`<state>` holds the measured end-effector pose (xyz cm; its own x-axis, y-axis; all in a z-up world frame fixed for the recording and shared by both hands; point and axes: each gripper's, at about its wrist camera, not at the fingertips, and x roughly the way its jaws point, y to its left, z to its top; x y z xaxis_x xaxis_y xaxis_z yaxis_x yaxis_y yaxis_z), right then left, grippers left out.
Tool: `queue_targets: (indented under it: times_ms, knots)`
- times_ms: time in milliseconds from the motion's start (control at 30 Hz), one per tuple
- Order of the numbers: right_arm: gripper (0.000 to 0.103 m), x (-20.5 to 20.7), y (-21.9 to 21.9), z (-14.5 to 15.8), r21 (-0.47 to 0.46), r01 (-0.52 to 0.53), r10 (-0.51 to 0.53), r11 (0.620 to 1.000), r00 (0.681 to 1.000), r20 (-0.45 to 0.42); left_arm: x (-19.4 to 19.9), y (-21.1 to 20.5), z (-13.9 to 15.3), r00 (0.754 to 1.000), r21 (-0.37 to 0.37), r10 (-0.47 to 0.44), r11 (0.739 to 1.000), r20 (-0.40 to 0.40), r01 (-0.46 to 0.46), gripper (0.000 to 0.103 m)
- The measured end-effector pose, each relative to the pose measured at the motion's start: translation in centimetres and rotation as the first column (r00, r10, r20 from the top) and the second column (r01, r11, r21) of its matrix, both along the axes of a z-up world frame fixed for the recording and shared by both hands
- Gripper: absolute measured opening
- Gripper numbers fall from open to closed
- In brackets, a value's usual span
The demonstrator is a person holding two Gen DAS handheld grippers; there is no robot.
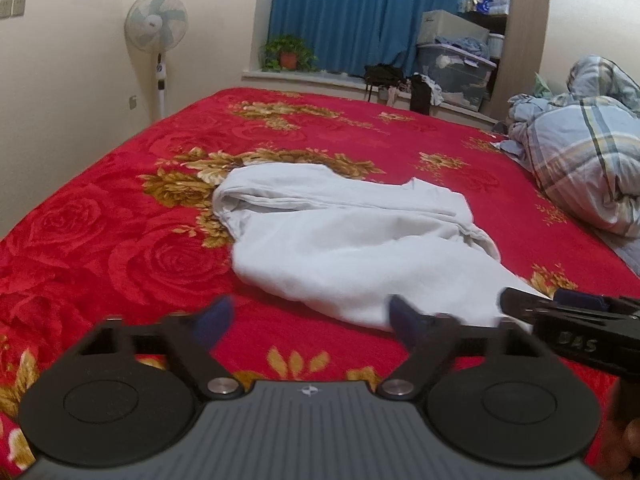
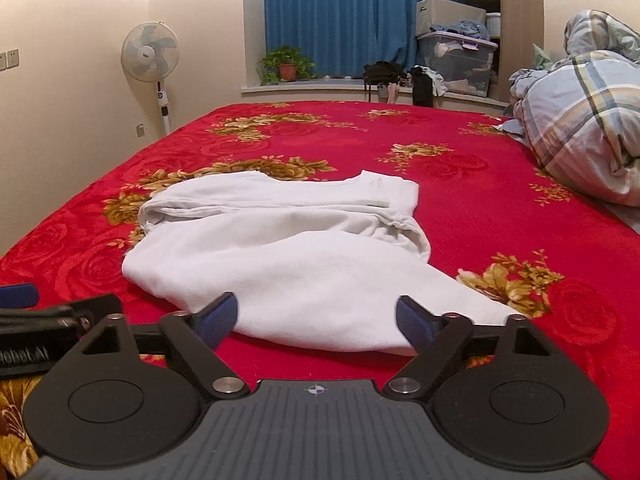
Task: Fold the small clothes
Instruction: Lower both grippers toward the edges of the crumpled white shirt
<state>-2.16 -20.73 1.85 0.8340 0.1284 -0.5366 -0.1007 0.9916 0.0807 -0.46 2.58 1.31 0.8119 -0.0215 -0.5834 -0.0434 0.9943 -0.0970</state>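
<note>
1. Right now we are at the near hem of a white garment [image 1: 352, 248] that lies partly folded on the red floral blanket [image 1: 100, 240], roughly in the middle of the bed and well apart from the plaid quilt [image 1: 584, 160] bunched at the right side.

2. Our left gripper [image 1: 308, 318] stands with its jaws apart; nothing is pinched. Its right-hand finger [image 1: 404, 316] sits at the garment's near edge, while the left-hand finger is over bare blanket.

3. Our right gripper [image 2: 316, 318] is likewise released, jaws spread, with the garment's near fold lying between its blue pads [image 2: 218, 318]. We see no cloth squeezed or lifted, so we judge this a straddle, not a grip.

4. From the left camera the right gripper's tip shows just beside us at the right, close to the garment's tapering near corner.

5. Where we stand in the task: the far side looks already doubled over, sleeves or side tucked inward, and the near portion runs toward us in a loose wedge. We judge the step in hand to be taking hold of the near edge for the next fold.

6. What the next move calls for, in our view: both claws closing on the near hem at two separated points, gathering all the layers, then lifting and carrying that edge toward the far fold evenly, so the cloth lands square.

7. Risk we foresee: the left claw sits partly off the cloth and may catch only blanket.
</note>
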Motion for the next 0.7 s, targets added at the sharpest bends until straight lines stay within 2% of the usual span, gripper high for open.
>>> queue_targets:
  times_ms: [33,67,100,267,367,433,467,500,533,567,700]
  knots:
    - [0.07,0.4,-0.2,0.1,0.011,-0.009,0.009,1.0,1.0,-0.008,0.8,0.8,0.2,1.0,-0.006,-0.014,1.0,-0.026,0.014,0.055]
    - [0.062,1.0,-0.4,0.3,0.017,-0.026,0.026,1.0,0.999,-0.022,1.7,1.6,0.4,0.998,-0.015,-0.038,0.999,-0.049,0.037,0.049]
    - [0.058,1.6,-0.7,0.6,0.016,-0.043,0.044,0.999,0.999,-0.029,2.6,2.6,0.9,0.996,-0.025,-0.059,0.998,-0.062,0.058,0.045]
    - [0.061,6.1,-3.6,2.7,-0.061,-0.125,0.124,0.99,0.992,-0.021,8.3,6.6,1.9,0.987,0.045,-0.133,0.989,-0.09,0.137,0.045]
    - [0.07,10.4,-6.7,1.4,-0.11,-0.1,0.094,0.989,0.994,-0.059,12.0,9.1,0.5,0.974,-0.021,-0.187,0.982,-0.126,0.186,0.049]
    - [0.07,13.0,-8.8,-0.6,-0.104,-0.054,0.042,0.993,0.992,-0.117,13.9,10.5,-1.6,0.977,-0.057,-0.161,0.986,-0.141,0.154,0.054]
    - [0.07,14.1,-9.7,-1.8,-0.108,-0.037,0.018,0.993,0.985,-0.17,14.7,11.1,-2.8,0.974,-0.091,-0.149,0.987,-0.173,0.135,0.055]
    - [0.07,15.3,-10.2,-2.9,-0.122,-0.031,0.002,0.992,0.973,-0.23,16.0,11.6,-4.1,0.958,-0.138,-0.142,0.984,-0.251,0.11,0.055]
    - [0.07,15.9,-10.4,-3.6,-0.123,-0.034,0.003,0.992,0.969,-0.248,16.9,12.0,-4.9,0.947,-0.186,-0.139,0.979,-0.291,0.086,0.055]
    - [0.07,16.6,-10.6,-4.3,-0.124,-0.043,0.009,0.991,0.964,-0.267,17.3,12.3,-5.4,0.944,-0.229,-0.147,0.97,-0.296,0.079,0.055]
    - [0.072,18.4,-11.0,-7.3,-0.141,-0.087,0.027,0.986,0.924,-0.382,18.8,12.3,-7.3,0.928,-0.247,-0.155,0.966,-0.339,0.071,0.054]
